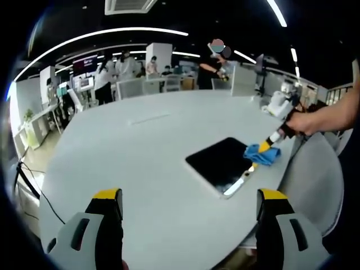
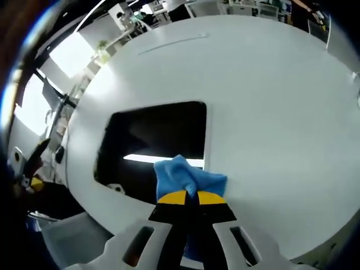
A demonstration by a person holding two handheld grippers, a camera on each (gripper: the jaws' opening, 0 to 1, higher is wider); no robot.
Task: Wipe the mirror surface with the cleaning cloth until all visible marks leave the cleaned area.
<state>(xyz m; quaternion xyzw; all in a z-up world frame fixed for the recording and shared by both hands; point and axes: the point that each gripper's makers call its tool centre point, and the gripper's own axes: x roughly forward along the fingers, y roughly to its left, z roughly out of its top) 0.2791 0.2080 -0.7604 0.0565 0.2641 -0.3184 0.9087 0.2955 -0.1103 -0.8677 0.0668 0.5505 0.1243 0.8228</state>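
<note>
Clamped in the right hand-held gripper, the blue cleaning cloth rests on the mirror's near edge, so the unwiped glass extends directly ahead, while the left hand-held gripper hovers open, well apart over the white surface.

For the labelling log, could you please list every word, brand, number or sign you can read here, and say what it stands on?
No text can be read.
Mirror: no label; it reflects a ceiling light.
Cleaning cloth, held in the right tongs: plain blue.
Left tongs: yellow tips, no marking.
Table: blank.
Dark screen at the back of the room: too small and blurred to read.
</note>
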